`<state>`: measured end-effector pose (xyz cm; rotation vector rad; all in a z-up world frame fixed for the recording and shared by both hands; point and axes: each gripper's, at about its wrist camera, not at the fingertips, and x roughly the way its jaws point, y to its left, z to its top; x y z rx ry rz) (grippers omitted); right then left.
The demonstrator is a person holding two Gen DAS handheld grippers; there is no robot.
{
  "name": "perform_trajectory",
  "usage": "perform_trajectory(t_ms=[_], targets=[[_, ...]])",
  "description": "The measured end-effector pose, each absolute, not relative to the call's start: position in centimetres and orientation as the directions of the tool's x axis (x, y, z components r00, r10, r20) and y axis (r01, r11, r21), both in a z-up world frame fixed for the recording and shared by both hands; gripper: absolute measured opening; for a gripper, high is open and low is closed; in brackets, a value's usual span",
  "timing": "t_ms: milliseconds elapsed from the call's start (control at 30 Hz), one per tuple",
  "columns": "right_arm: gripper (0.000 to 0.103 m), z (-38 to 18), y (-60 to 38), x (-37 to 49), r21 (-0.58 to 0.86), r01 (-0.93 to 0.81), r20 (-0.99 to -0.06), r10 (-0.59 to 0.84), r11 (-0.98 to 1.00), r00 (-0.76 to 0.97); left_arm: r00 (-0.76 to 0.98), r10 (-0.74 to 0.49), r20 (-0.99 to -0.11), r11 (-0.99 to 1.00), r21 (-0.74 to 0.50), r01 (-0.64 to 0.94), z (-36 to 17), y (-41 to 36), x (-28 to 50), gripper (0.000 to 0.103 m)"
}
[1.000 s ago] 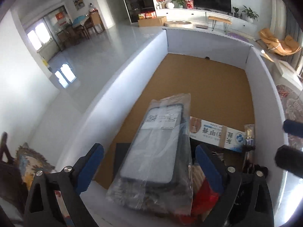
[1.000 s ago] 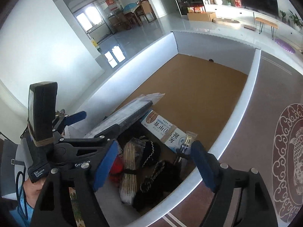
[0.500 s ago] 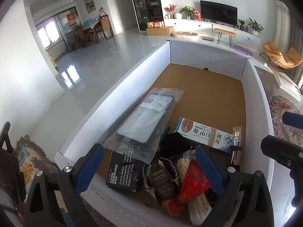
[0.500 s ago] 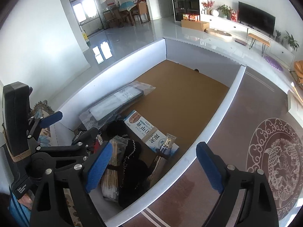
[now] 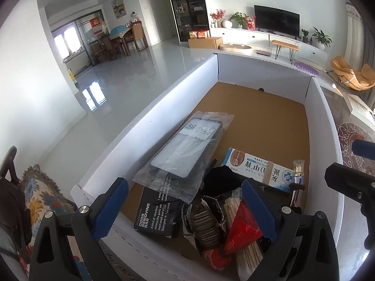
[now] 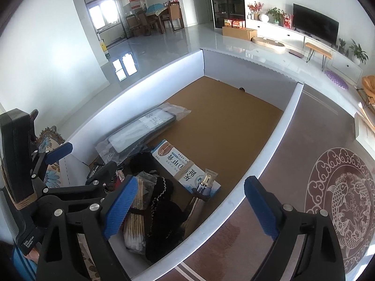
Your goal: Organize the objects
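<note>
A white-walled box (image 5: 164,107) with a brown floor holds the objects at its near end. A phone case in a clear bag (image 5: 187,149) lies along the left wall, partly on a black "Odor Removing Bar" box (image 5: 157,213). It also shows in the right wrist view (image 6: 140,131). A blue-white medicine box (image 5: 257,168), a small spray bottle (image 5: 297,175), a bundle of cotton swabs (image 6: 136,213), a red packet (image 5: 241,231) and a black cloth (image 6: 164,201) lie beside them. My left gripper (image 5: 185,210) is open and empty above the near end. My right gripper (image 6: 187,208) is open and empty over the box's right wall.
The far half of the box floor (image 5: 257,110) is bare brown cardboard. A patterned cushion (image 5: 39,194) lies left of the box. A rug with a fish motif (image 6: 342,199) lies to the right. Glossy floor and living-room furniture are beyond.
The bagged phone case, close between my left fingers a second ago, now lies in the box. Both grippers have pulled back and risen.
</note>
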<state>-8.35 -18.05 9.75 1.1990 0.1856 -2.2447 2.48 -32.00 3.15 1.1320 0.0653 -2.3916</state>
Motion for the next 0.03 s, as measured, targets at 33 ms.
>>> perform_trajectory(t_ms=[33], targets=[[0.093, 9.69, -17.88, -8.39, 0.151, 0.549, -0.795, -0.431, -0.822, -0.426, -0.537, -0.415, -0.734, -0.877, 0.165, 0.452, 3.27, -31.90, 2.57, 0.099]])
